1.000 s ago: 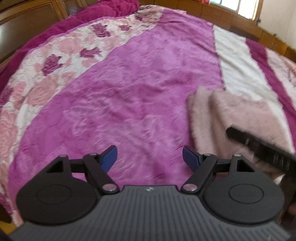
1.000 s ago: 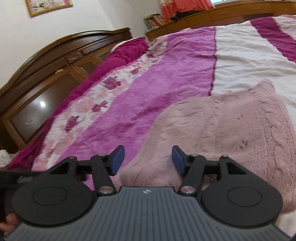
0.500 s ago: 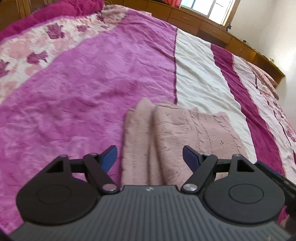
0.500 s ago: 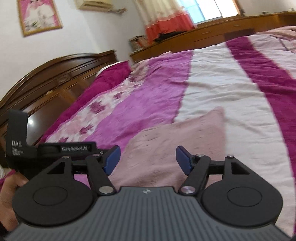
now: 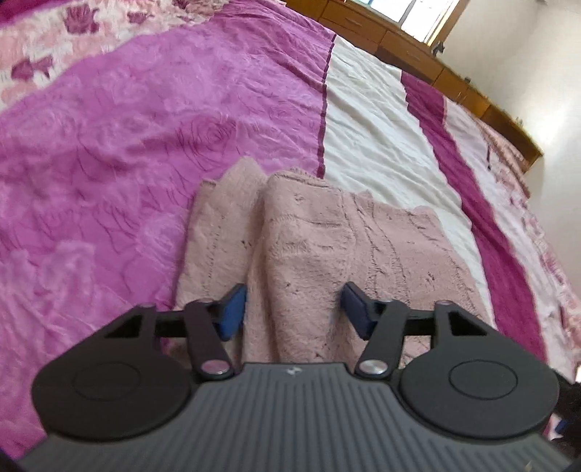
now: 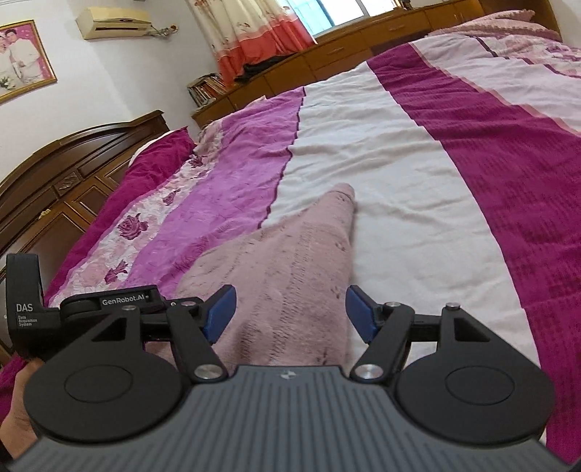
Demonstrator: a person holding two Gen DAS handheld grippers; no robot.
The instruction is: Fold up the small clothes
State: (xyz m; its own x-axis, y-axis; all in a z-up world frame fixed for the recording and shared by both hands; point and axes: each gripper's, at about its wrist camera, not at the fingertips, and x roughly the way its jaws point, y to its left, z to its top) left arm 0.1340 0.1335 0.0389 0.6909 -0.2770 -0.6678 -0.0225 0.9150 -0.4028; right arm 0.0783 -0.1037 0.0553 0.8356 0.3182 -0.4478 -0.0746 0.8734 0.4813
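Nearest to us, both tools sit low over the pink knitted garment (image 5: 319, 247) at the near edge of the bed (image 5: 109, 152). The left gripper (image 5: 294, 308) has its fingers spread wide, a raised fold of the knit standing between the blue pads with nothing pinched; we judge it is lined up to take that fold. The right gripper (image 6: 288, 308) is likewise wide, its fingers straddling the garment's near part without closing on it, so we read both as poised for a grasp not yet made. The garment (image 6: 290, 261) lies partly folded, one flap lapped beside another, across the seam where the bedspread's magenta panel meets the white stripe (image 6: 363, 152), tapering to a point toward the far side. In the right view the left tool's body and the hand (image 6: 18, 399) holding it sit just beside the garment, close enough that the two tools could crowd each other. Farther off, nothing else rests on the bedspread near the garment. Beyond stand the dark wooden headboard (image 6: 65, 170), low cabinets (image 6: 326, 61) under a window, curtains (image 6: 254, 32) and a wall air conditioner (image 6: 116, 21).
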